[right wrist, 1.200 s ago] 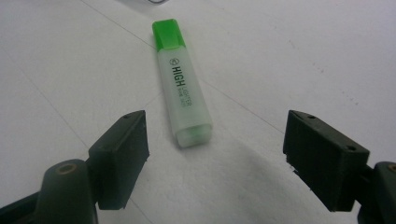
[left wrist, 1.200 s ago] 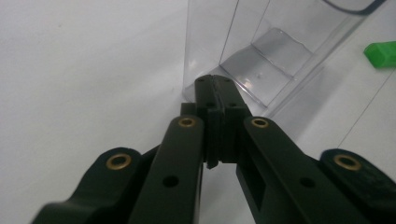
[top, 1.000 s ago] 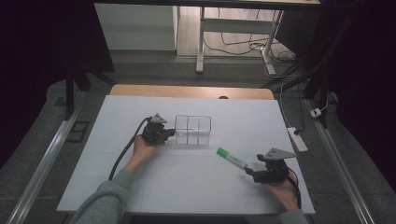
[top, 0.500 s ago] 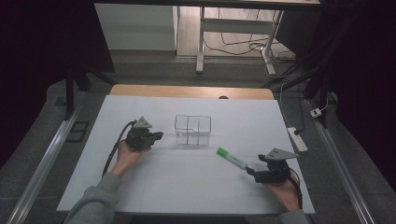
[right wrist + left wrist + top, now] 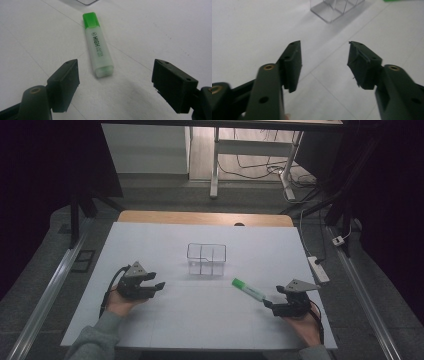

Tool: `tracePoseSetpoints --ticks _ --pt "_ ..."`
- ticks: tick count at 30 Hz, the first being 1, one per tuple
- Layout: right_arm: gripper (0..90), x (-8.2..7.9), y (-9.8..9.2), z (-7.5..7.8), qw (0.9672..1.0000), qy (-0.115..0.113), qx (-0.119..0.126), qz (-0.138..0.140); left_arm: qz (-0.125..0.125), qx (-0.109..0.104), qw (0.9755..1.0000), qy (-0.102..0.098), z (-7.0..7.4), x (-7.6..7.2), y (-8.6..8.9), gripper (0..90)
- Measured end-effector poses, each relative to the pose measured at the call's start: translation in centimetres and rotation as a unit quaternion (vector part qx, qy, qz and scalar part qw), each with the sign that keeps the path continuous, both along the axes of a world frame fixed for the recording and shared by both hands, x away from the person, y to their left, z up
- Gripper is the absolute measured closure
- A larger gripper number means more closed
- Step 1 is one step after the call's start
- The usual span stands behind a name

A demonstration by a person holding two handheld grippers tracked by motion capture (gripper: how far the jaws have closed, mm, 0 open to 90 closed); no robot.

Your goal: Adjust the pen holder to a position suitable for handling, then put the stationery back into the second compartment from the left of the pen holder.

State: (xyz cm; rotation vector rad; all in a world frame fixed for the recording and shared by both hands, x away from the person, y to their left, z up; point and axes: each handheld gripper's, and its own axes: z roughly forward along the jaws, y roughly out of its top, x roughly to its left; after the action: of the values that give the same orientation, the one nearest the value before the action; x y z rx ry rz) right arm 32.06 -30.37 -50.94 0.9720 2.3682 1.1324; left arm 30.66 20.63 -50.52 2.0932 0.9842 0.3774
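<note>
A green highlighter [image 5: 248,290] [image 5: 98,47] lies flat on the white table top [image 5: 165,320], right of centre, its green cap pointing away from me. My right gripper [image 5: 267,304] [image 5: 115,63] rests just behind its near end, open, jaws wide on either side and not touching it. A clear plastic divided box [image 5: 206,259] [image 5: 334,10] stands mid-table. My left gripper [image 5: 160,285] [image 5: 324,43] sits to the left of the box and apart from it. Its jaws have just been opening and stand open with only bare table between them.
A white power strip [image 5: 318,268] lies off the table's right edge with cables behind it. A wooden strip [image 5: 205,218] borders the far edge. Metal rails [image 5: 45,300] run along the floor at both sides.
My left hand has drawn back from the clear box, leftward and nearer to me, and its jaws have gone from shut to open. The right gripper and highlighter have stayed put.
</note>
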Motion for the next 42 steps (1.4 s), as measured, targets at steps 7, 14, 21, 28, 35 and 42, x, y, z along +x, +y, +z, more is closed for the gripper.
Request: tracePoseSetpoints --ticks 7,14,21,28,35,42 --pt "21.5 -0.1 0.0 0.0 1.0 0.0 0.001 0.002 -0.005 -0.013 0.9999 0.007 -0.2 -1.3 0.7 36.5" --pt "21.6 -0.1 0.0 0.0 1.0 -0.002 0.0 0.006 0.002 -0.005 1.0 0.006 -0.4 -2.8 1.6 33.2" --pt "21.8 -0.1 0.0 0.1 0.9999 -0.005 0.002 0.009 0.01 -0.001 0.9999 0.008 -0.8 -3.3 2.2 32.7" --pt "22.2 -0.2 0.0 0.2 0.9999 -0.006 0.002 0.01 0.009 -0.002 0.9999 0.013 -0.9 -3.1 2.3 32.6" --pt "22.7 -0.2 0.0 0.4 0.9999 -0.01 0.0 0.01 0.012 -0.001 0.9999 0.007 -0.8 -3.2 2.3 32.6" --pt "24.3 -0.3 0.2 1.3 0.9997 -0.021 0.004 0.013 0.01 -0.001 0.9999 0.007 -0.8 -3.2 2.3 32.6"
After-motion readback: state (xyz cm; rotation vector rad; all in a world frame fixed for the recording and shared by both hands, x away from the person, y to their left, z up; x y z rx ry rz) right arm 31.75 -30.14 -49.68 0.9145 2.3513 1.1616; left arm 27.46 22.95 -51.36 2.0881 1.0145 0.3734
